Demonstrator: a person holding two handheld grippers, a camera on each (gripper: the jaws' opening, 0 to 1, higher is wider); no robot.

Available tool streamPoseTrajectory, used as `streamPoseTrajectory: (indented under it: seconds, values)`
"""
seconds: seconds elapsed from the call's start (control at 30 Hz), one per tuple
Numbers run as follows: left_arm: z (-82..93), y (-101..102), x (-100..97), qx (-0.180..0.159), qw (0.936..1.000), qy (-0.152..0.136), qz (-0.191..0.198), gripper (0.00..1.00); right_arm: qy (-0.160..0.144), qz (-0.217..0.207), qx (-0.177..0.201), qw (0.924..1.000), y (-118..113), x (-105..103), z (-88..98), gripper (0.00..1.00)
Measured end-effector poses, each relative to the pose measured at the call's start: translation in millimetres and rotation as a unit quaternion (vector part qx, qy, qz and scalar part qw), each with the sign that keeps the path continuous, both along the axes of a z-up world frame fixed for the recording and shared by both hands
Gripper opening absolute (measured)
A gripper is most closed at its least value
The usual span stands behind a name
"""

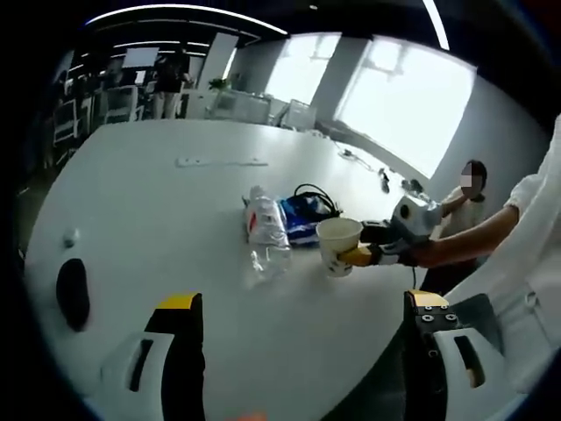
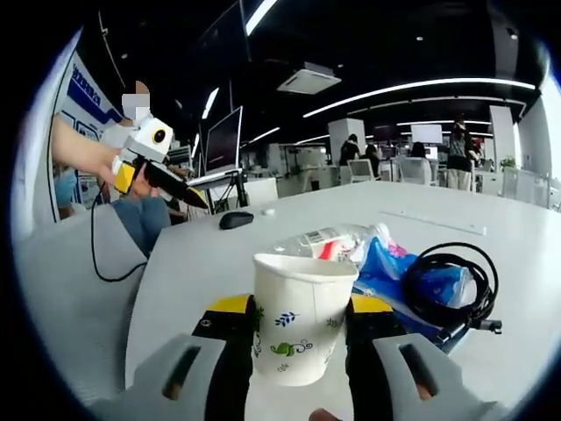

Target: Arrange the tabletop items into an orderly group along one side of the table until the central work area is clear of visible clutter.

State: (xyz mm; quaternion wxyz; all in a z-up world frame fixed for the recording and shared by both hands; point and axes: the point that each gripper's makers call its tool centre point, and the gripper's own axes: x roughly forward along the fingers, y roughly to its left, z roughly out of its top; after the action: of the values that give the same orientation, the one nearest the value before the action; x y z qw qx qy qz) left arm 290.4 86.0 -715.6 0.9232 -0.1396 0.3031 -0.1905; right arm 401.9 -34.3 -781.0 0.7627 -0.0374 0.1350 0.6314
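White paper is what the right gripper (image 2: 298, 329) has hold of: a paper cup (image 2: 296, 316) printed with small leaves stands upright between its two yellow-tipped jaws, which press against its sides, the cup's base at or just above the white table (image 2: 175, 263). Taking that cup as the landmark, a crushed clear plastic bottle (image 2: 329, 241) lies on its side just behind it, a blue packet (image 2: 412, 281) sits just beyond the bottle, and a coiled black cable (image 2: 451, 289) rests on the packet, its plug trailing off toward the table edge. These things make one loose cluster close to the near edge of the table. From the left gripper view the same cup (image 1: 338, 246) appears held out by the right gripper (image 1: 372, 254), with the bottle (image 1: 267, 232) beside it and the packet (image 1: 302, 219) and cable (image 1: 317, 197) behind. The left gripper (image 1: 302, 351) hangs well apart from the cup with its jaws spread wide and nothing between them. A black mouse (image 1: 73, 294) lies far from the cup toward the opposite edge, with a small pale object (image 1: 70, 237) near it, and a flat white strip (image 1: 219, 161) lies out on the middle of the table, well beyond the cluster. My reading is that the grouping is partly made: cup, bottle, packet and cable are together, while the mouse, the small object and the strip are yet to be gathered and the cluster itself needs neatening.
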Motion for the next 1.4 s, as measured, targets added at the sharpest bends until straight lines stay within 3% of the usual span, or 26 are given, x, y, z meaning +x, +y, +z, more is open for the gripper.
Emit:
streamPoseTrajectory:
  seconds: [0.67,1.4]
  values:
    - [3.8,-3,3.2,0.0,1.0,-0.004,0.003,0.92,-0.005,0.01,-0.019,0.9997,-18,-12,-9.6,0.37]
    - [9.2,-8,3.7,0.0,0.9999,-0.012,-0.002,0.93,-0.016,0.024,-0.054,0.9981,-18,-13,-15.3,0.38]
